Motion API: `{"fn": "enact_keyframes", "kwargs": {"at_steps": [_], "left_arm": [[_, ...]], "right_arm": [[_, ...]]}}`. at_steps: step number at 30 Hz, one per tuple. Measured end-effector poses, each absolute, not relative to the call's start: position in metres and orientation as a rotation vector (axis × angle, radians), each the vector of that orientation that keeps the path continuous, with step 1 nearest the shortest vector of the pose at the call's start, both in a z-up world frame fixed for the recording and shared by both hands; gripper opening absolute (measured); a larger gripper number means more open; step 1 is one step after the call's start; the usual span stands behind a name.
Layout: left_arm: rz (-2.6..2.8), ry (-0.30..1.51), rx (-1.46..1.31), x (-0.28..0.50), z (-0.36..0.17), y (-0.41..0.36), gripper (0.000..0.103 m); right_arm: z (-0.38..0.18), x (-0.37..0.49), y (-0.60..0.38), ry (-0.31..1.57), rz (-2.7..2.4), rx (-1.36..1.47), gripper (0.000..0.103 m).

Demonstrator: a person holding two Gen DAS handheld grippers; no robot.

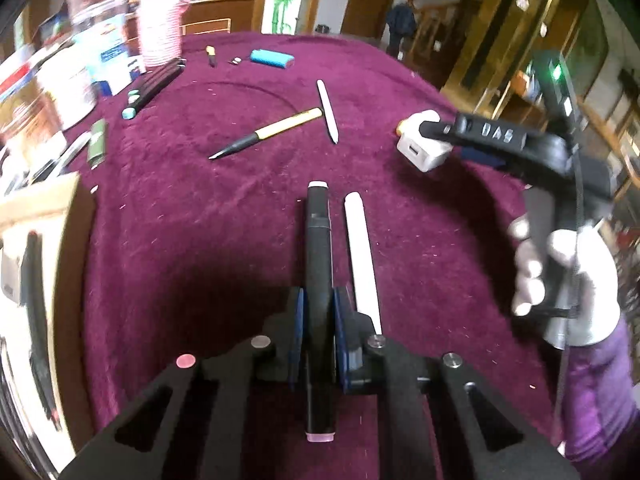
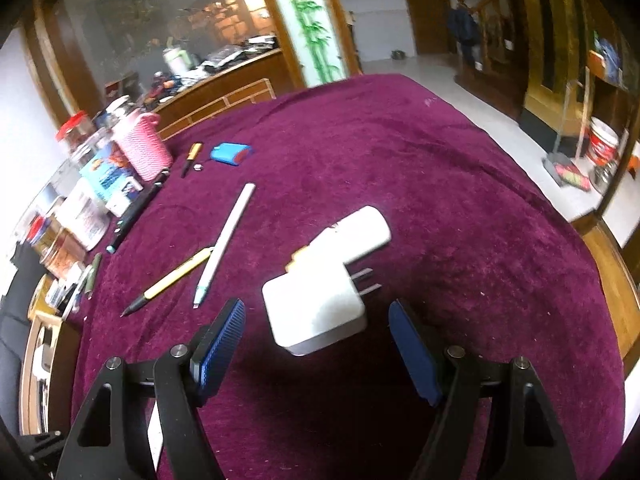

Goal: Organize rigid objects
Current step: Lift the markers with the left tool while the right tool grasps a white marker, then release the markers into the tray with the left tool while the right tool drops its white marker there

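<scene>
On the maroon cloth [image 2: 400,160], two white chargers [image 2: 316,312], perhaps touching; left gripper [image 1: 319,312] clamps one black marker [image 1: 318,240], right gripper [image 2: 316,340] agape.

Both fisheye cameras look steeply down their own gripper fingers, close above a maroon tablecloth [image 1: 200,240]. The left view faces across the table; the right gripper [image 1: 432,132] enters at its right edge. Both views share the white charger [image 2: 316,312], the yellow pen [image 2: 176,272] and, upper left, the pink basket [image 1: 160,24].
</scene>
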State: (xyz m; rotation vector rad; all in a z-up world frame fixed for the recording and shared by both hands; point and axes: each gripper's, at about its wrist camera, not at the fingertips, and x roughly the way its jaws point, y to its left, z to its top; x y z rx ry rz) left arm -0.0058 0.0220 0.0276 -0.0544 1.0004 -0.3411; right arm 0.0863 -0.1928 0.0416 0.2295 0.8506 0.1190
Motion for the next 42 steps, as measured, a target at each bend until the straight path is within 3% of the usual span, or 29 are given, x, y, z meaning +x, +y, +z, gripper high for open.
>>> {"fn": "enact_keyframes", "kwargs": {"at_steps": [4, 11, 19, 21, 23, 34, 42], "left_arm": [[-0.347, 0.939, -0.139, -0.035, 0.050, 0.049, 0.014], [-0.331, 0.839, -0.215, -0.089, 0.079, 0.104, 0.014], [-0.266, 0.788, -0.327, -0.129, 0.078, 0.167, 0.014], [-0.233, 0.774, -0.355, -0.139, 0.077, 0.186, 0.014], [-0.199, 0.758, -0.374, -0.147, 0.077, 0.202, 0.014], [-0.090, 0.731, -0.443, -0.169, 0.071, 0.256, 0.014], [-0.019, 0.789, -0.436, -0.160, 0.056, 0.275, 0.014]], "right_arm": [[0.047, 0.077, -0.171, 0.836, 0.186, 0.179, 0.078], [0.047, 0.037, -0.106, 0.975, 0.316, 0.156, 0.077], [0.026, 0.007, -0.049, 1.007, 0.173, -0.086, 0.043], [0.027, 0.004, -0.043, 0.993, 0.175, -0.115, 0.023], [0.026, -0.002, -0.037, 0.979, 0.178, -0.151, 0.013], [0.056, -0.027, -0.068, 0.965, 0.363, 0.208, 0.013], [0.076, -0.040, -0.021, 0.977, 0.527, 0.256, 0.014]]}}
